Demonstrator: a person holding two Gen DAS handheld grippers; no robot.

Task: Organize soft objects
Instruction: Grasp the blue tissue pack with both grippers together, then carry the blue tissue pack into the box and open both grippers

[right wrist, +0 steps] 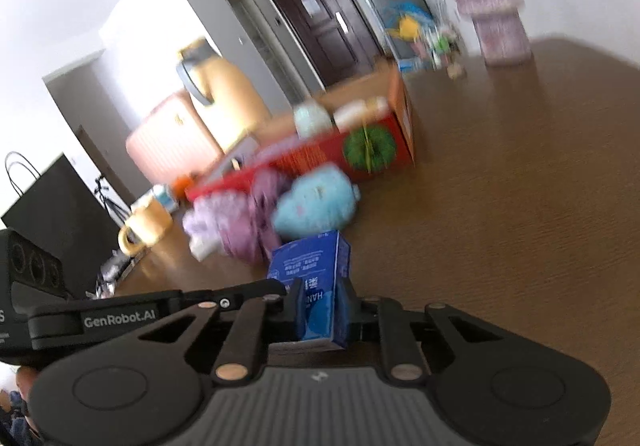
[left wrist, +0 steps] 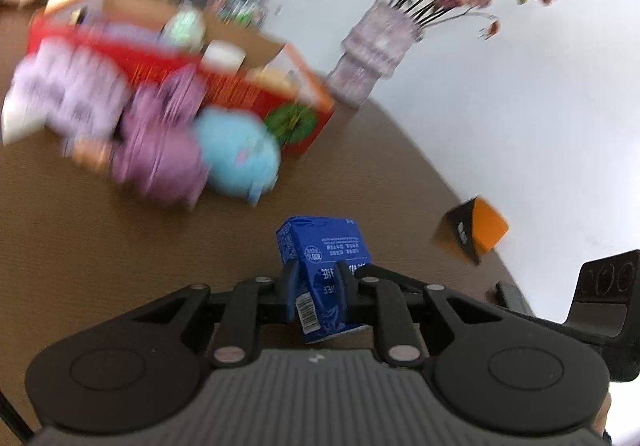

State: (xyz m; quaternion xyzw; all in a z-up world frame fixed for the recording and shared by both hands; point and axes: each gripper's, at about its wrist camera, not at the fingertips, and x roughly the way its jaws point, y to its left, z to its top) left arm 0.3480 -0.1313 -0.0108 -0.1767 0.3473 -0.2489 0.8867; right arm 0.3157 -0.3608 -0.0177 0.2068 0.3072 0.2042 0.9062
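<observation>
My left gripper (left wrist: 318, 270) is shut on a blue soft pack (left wrist: 325, 244) with white print, held just above the brown table (left wrist: 120, 246). In the right wrist view my right gripper (right wrist: 320, 288) is likewise shut on a blue pack (right wrist: 313, 260); whether it is the same pack I cannot tell. Beyond lie a light blue plush (left wrist: 236, 157) (right wrist: 316, 201), a purple plush (left wrist: 160, 153) (right wrist: 260, 213) and a lilac plush (left wrist: 68, 93) (right wrist: 204, 217), all blurred, in front of an open red cardboard box (left wrist: 240, 85) (right wrist: 384, 149).
A lilac vase (left wrist: 376, 45) (right wrist: 496, 17) with pink flowers stands behind the box. An orange and black carton (left wrist: 472, 230) sits at the table's right edge. In the right wrist view a yellow mug (right wrist: 144, 226) and a black paper bag (right wrist: 60, 205) are at the left.
</observation>
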